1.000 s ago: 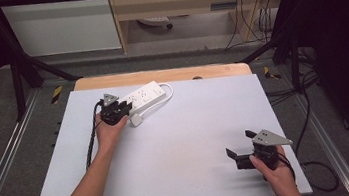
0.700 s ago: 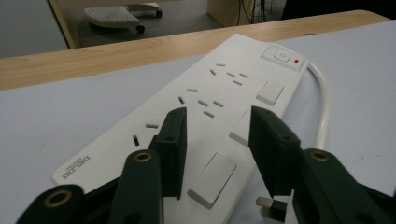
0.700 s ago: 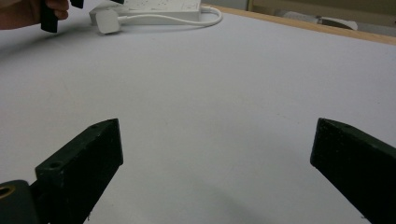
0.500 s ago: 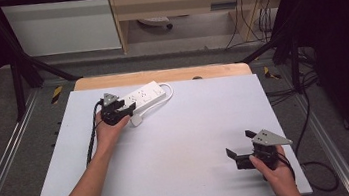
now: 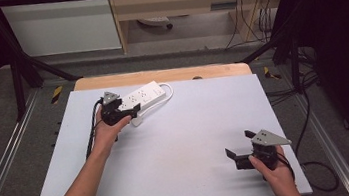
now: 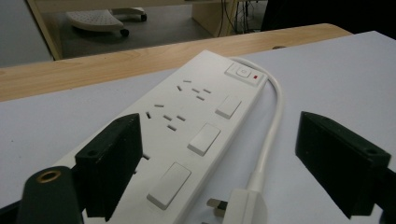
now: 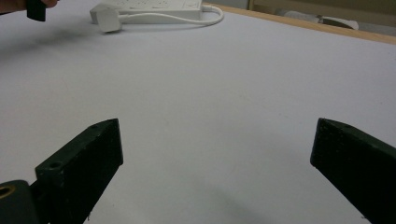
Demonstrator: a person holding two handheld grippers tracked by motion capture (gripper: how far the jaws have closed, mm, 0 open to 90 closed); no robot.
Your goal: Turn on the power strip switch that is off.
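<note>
A white power strip (image 5: 143, 95) lies at the table's far left, its cable (image 5: 168, 92) looping round to a white plug (image 5: 137, 121) beside it. My left gripper (image 5: 131, 112) is open at the strip's near end. In the left gripper view its jaws straddle the strip (image 6: 187, 116) and the plug (image 6: 245, 205), one jaw over the strip's edge, the other clear to the right of the cable (image 6: 274, 116). My right gripper (image 5: 238, 143) is open and holds nothing near the front right corner. In the right gripper view the strip (image 7: 154, 4) and plug (image 7: 108, 22) lie far ahead.
The white tabletop (image 5: 191, 126) has a wooden strip (image 5: 159, 75) along its far edge. Black frame bars (image 5: 23, 71) and metal rails (image 5: 0, 170) flank the table. Cables (image 5: 309, 106) hang off the right side. Behind stands wooden shelving (image 5: 176, 2).
My left gripper has edged slightly toward the plug end of the power strip. The right gripper has stayed where it was.
</note>
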